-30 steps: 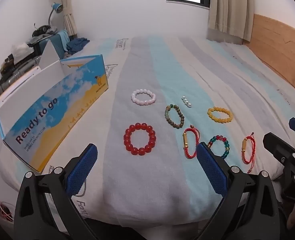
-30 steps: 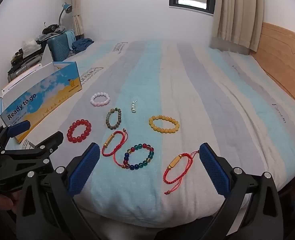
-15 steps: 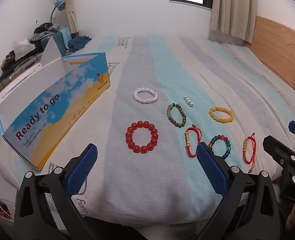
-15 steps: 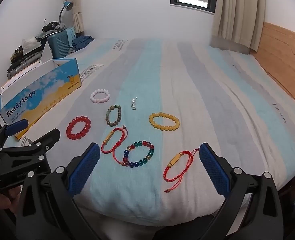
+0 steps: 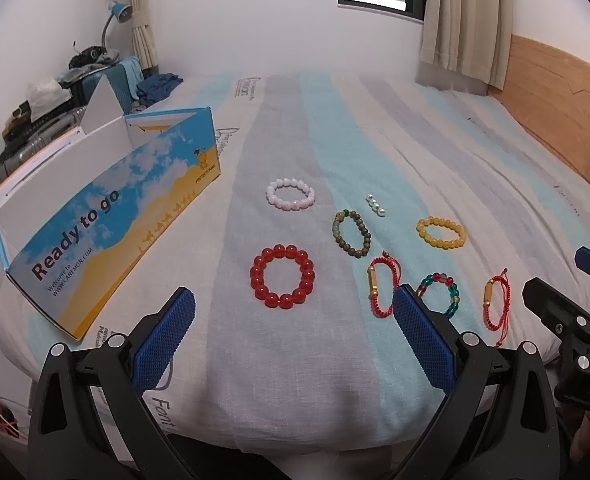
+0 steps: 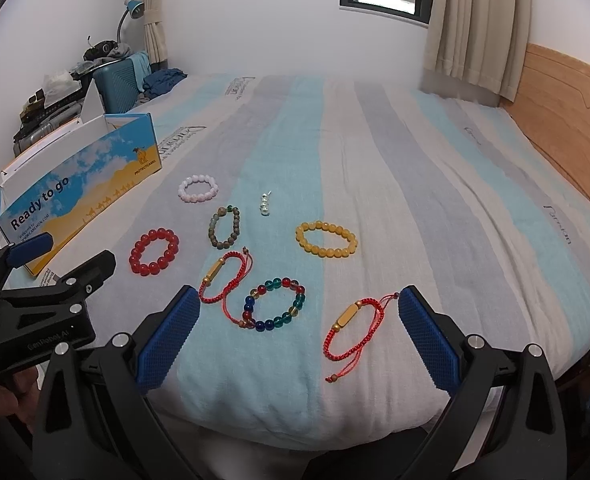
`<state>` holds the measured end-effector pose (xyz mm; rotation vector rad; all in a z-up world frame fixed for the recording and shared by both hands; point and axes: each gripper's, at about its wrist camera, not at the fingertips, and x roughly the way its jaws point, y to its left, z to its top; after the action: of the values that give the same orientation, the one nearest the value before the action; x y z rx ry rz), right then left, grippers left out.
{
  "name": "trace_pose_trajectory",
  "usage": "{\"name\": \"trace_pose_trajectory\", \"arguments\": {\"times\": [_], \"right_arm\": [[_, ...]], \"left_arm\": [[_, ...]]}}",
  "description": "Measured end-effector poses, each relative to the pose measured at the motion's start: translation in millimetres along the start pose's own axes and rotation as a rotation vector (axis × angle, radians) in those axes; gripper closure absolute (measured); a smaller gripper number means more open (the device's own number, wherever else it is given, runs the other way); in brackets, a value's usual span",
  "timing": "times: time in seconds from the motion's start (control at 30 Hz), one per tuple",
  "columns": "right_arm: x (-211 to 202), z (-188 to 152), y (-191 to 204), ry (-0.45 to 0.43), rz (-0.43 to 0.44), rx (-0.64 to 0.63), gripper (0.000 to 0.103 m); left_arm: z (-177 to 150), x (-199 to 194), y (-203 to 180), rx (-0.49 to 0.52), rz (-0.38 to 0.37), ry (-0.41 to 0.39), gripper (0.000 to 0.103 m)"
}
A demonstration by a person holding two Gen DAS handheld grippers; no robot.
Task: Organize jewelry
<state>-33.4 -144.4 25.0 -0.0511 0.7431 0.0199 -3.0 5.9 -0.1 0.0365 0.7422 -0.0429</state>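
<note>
Left tongs spread wide, empty, red bead bracelet dead ahead; right tongs spread too, nearer the red cord bracelet.

Glossy red bead bracelet; matt woven bedsheet; printed cardboard box

Your stock, all lying flat and apart on the striped bed:
- Pink bracelet, farthest back.
- Pearl piece, a short row of beads to its right.
- Olive bracelet, mid row.
- Yellow bracelet, right of it.
- Red bracelet, large beads, near left.
- Two red cord bracelets with gold tubes, flanking a multicolour bracelet.
- Open box, "Ready to go", at your left.
</note>
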Motion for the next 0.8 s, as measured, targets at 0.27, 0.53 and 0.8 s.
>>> {"name": "trace_pose_trajectory", "arguments": {"times": [0.27,0.53,0.8], "right_arm": [[1.3,-0.2,-0.1,0.003,-0.002,0.000,0.007],[1.6,-0.4,0.0,0.004,-0.004,0.001,0.007],[2.1,-0.6,0.2,0.004,-0.007,0.001,0.007]], "left_arm": [[0.8,-1.5,0.3,0.003,0.005,-0.001,0.006],[0.4,-2.2,3.2,0.002,0.002,0.001,0.006],[1.8,-3.5,1.4,0.021,0.012,-0.007,0.006]]}}
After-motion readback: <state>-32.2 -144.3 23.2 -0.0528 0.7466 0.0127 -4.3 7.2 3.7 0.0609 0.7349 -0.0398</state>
